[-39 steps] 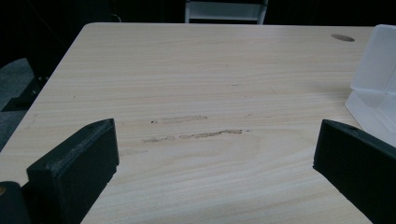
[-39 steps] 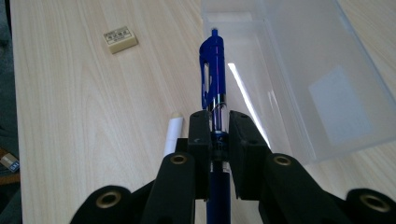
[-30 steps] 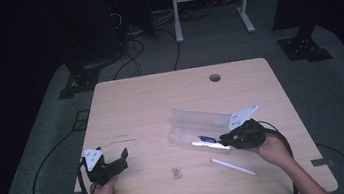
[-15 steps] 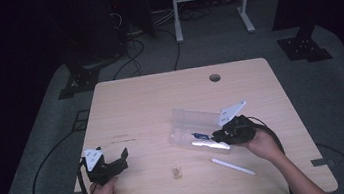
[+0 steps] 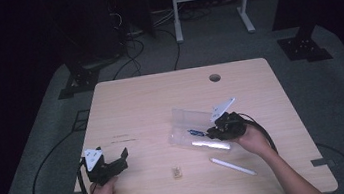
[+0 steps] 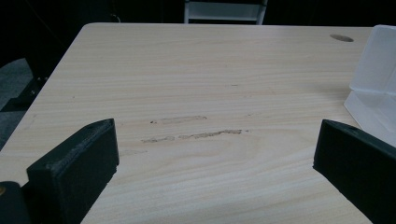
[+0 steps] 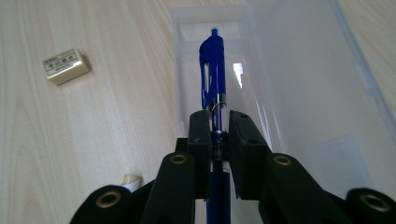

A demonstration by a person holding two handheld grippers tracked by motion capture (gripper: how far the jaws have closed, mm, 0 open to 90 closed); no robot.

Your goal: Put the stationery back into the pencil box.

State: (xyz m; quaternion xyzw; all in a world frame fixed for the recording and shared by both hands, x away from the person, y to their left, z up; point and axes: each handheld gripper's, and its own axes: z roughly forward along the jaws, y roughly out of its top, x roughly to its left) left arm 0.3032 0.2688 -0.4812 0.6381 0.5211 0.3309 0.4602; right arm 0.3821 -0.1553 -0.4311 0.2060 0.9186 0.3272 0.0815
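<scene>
A blue retractable ballpoint pen with a clear barrel (image 7: pixel 212 74) is clamped between the jaws of the right gripper (image 7: pixel 218 135); the pads are pressed on the barrel from both sides. The clip end of the pen is pointed away from the gripper and is held over the tray of a clear rectangular plastic case (image 7: pixel 299 93). Whether the pen tip end touches the case floor cannot be told. The case is seen lying open, lid folded back, in the right half of the light wooden desk (image 5: pixel 161 103), nearer the front edge than the back. In the high view the pen (image 5: pixel 196 132) is seen just inside the case (image 5: pixel 186 125), with the right gripper (image 5: pixel 214 132) at the case's right end.

A small cream rectangular eraser with a printed label (image 7: pixel 65 66) is laid on the desk beside the case, apart from it; in the high view it (image 5: pixel 176 171) is seen near the front edge. A white slim pen-like stick (image 5: pixel 233 166) is laid near the front edge, just beside the right forearm, apart from the case.

The left gripper (image 5: pixel 111 164) is held near the front-left corner of the desk, well apart from the case. Its jaws are set wide apart with nothing between them; only bare desk with faint scuff marks (image 6: pixel 194 128) is seen in the gap.
</scene>
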